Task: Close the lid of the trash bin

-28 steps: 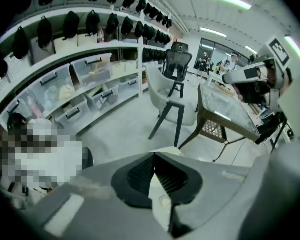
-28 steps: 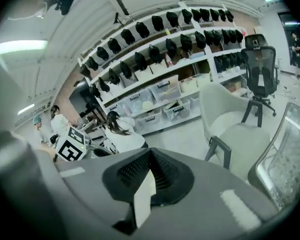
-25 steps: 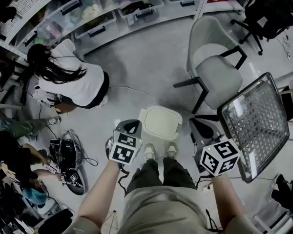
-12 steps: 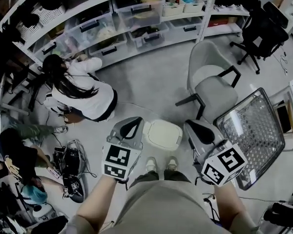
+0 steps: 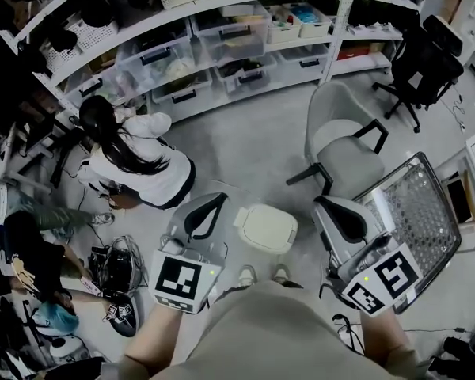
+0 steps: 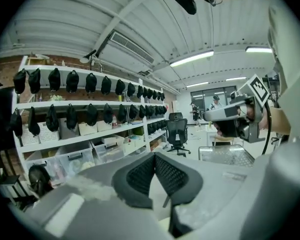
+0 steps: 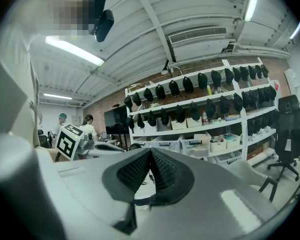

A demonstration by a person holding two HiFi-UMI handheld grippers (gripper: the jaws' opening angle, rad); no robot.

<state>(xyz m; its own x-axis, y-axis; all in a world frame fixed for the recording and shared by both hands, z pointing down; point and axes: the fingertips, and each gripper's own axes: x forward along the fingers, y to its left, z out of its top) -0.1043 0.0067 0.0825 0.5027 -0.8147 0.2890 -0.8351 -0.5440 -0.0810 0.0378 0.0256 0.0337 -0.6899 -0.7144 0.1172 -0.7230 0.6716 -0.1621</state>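
Both tongs are off the bin, and the task looks done imo: lid (image 5: 267,226) lies flat on the trash bin (image 5: 257,242), no gap visible from the head view. Can't check the latch from here; nothing else seems left to do.

Left gripper (image 5: 214,202): jaws fully together, pads meet at the tip in the left gripper view, nothing btwn them. Right gripper (image 5: 321,205): same, pads pressed together and empty in the right gripper view. Neither touches anything. Both are held near the person's body, left and right of the bin, aimed out at the far shelves (image 5: 222,22) rather than down.

Bin sits on the floor btwn the two grippers, just beyond the person's shoes (image 5: 243,274). Grey chair (image 5: 340,153) far right, mesh panel (image 5: 419,212) just right of the right gripper. Another person (image 5: 138,165) crouches far left by the shelves, well apart from the bin.
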